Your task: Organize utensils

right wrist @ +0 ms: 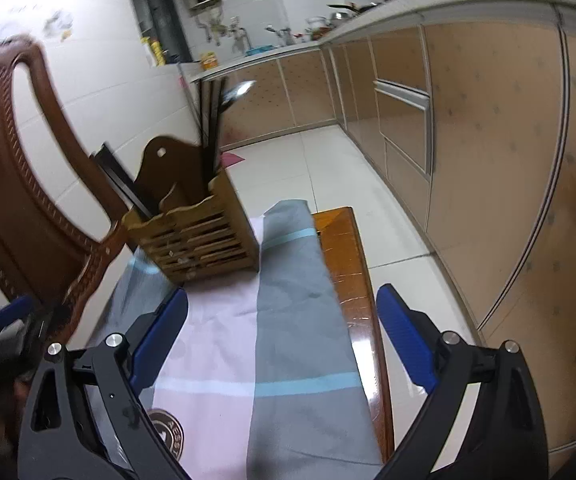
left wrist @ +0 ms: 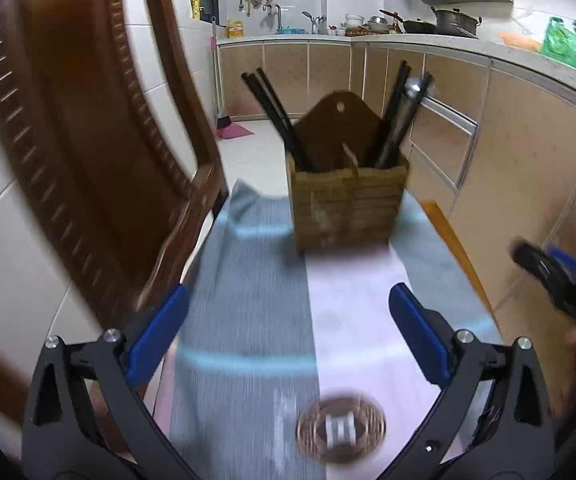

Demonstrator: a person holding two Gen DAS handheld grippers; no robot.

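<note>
The right gripper (right wrist: 282,336) hangs over a pink and grey striped cloth (right wrist: 288,340) with its blue-padded fingers (right wrist: 405,338) spread wide and nothing between them. The cloth covers a glossy brown wooden bench (right wrist: 353,280). Further along stands a slatted bamboo utensil holder (right wrist: 196,240) with black chopsticks (right wrist: 210,128) and what may be a metal spoon (right wrist: 240,90), blurred. A carved brown wooden chair (right wrist: 20,184) stands beside it.

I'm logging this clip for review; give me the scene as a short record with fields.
setting: kitchen, cloth-covered table
holder: wooden utensil holder upright on the cloth
contents: black chopsticks and a metal spoon standing in it
left gripper: open, empty
right gripper: open, empty
nearby: wooden chair beside the table
</note>
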